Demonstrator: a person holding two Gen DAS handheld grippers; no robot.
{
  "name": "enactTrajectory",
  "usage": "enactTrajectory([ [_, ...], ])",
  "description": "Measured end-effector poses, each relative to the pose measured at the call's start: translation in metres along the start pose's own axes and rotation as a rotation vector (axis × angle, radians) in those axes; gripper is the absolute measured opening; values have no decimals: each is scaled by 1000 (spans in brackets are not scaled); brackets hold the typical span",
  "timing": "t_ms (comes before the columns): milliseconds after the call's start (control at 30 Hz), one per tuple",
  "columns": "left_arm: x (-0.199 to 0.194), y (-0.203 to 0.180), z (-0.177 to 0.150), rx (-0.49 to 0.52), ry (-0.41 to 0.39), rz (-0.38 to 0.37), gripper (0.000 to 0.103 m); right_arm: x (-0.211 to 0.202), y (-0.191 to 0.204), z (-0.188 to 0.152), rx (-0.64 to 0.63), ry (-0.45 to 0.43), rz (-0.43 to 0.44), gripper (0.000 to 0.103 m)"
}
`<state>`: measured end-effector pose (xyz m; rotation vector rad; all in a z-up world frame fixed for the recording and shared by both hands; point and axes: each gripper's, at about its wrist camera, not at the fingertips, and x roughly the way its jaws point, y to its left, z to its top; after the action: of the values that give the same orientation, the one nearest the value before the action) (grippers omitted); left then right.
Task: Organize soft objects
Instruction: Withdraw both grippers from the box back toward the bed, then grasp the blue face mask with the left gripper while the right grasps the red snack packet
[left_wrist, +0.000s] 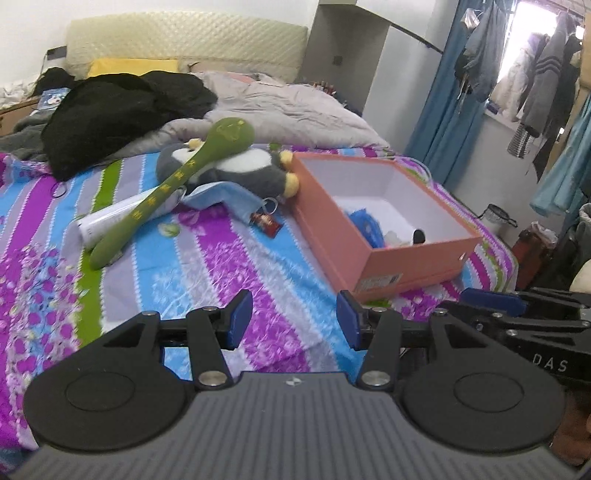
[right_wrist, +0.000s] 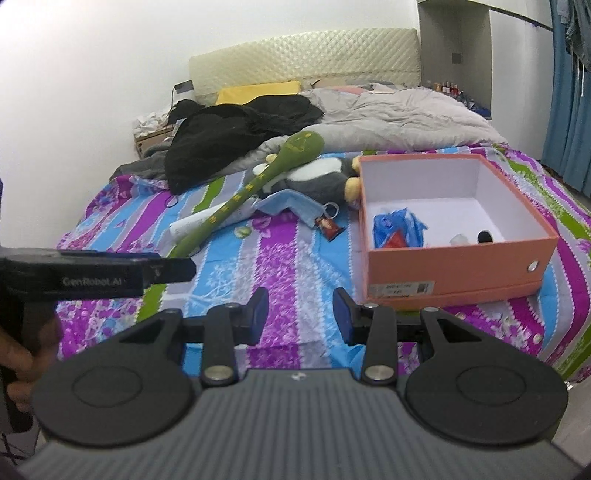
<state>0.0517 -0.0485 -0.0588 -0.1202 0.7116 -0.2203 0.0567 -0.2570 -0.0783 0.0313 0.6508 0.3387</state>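
A long green plush stick (left_wrist: 166, 192) (right_wrist: 247, 195) lies across a grey and white plush penguin (left_wrist: 240, 170) (right_wrist: 317, 177) on the striped bedspread. A blue face mask (left_wrist: 225, 201) (right_wrist: 291, 206) and a small red keychain tag (left_wrist: 264, 221) (right_wrist: 328, 225) lie just in front of the penguin. An open orange box (left_wrist: 388, 254) (right_wrist: 458, 266) sits to the right, holding a blue packet (left_wrist: 364, 225) (right_wrist: 395, 229) and small items. My left gripper (left_wrist: 294, 319) and right gripper (right_wrist: 301, 315) hover open and empty over the near bedspread, well short of the toys.
Black clothing (left_wrist: 110, 114) (right_wrist: 229, 136) and a grey duvet (left_wrist: 280, 107) (right_wrist: 406, 114) are heaped at the far end, by a yellow pillow (right_wrist: 258, 90). A white tube (left_wrist: 110, 219) lies under the green plush. Hanging clothes (left_wrist: 535, 85) and blue curtains (left_wrist: 450, 122) stand right of the bed.
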Motion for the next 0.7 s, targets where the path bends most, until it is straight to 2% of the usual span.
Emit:
enactTrajectory([
  [133, -12, 5, -15, -19, 6, 21, 56, -4, 10, -10, -18, -3, -1, 42],
  [233, -15, 9, -22, -37, 2, 20, 62, -3, 15, -15, -19, 2, 7, 42],
  [333, -12, 14, -25, -40, 7, 35, 62, 4, 17, -14, -29, 8, 6, 42],
  [533, 7, 25, -19, -24, 11, 51, 62, 24, 20, -5, -44, 19, 5, 42],
  [700, 37, 37, -8, -8, 37, 83, 62, 52, 20, 7, -56, 39, 5, 42],
])
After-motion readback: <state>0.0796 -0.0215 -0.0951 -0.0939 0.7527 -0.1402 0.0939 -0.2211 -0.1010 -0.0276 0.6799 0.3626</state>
